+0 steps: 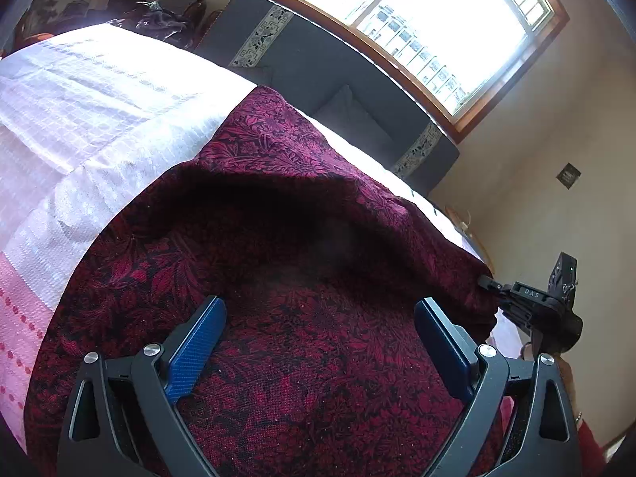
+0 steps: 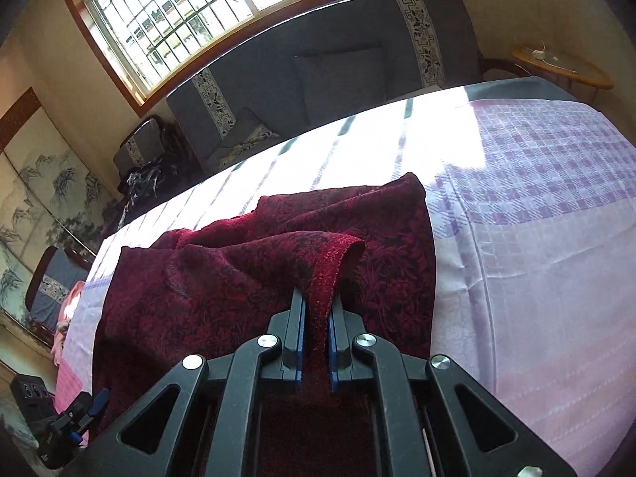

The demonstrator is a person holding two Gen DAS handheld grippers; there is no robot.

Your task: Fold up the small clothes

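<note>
The dark red patterned garment [image 2: 222, 290] lies spread on the checked bedspread [image 2: 536, 214], reaching toward the bed's far edge by the grey sofa [image 2: 318, 67]. The right gripper [image 2: 317, 314] pinches a raised fold of its hem between both pads. The left gripper [image 1: 320, 342] hovers over the cloth, jaws spread wide, gripping nothing.

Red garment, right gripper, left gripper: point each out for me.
Red garment [image 2: 222, 278]: right wrist view, on the bunched middle.
Right gripper [image 2: 317, 314]: right wrist view, between fingertips pinching the garment's edge.
Left gripper [image 1: 320, 310]: left wrist view, midway between the spread fingertips.
</note>
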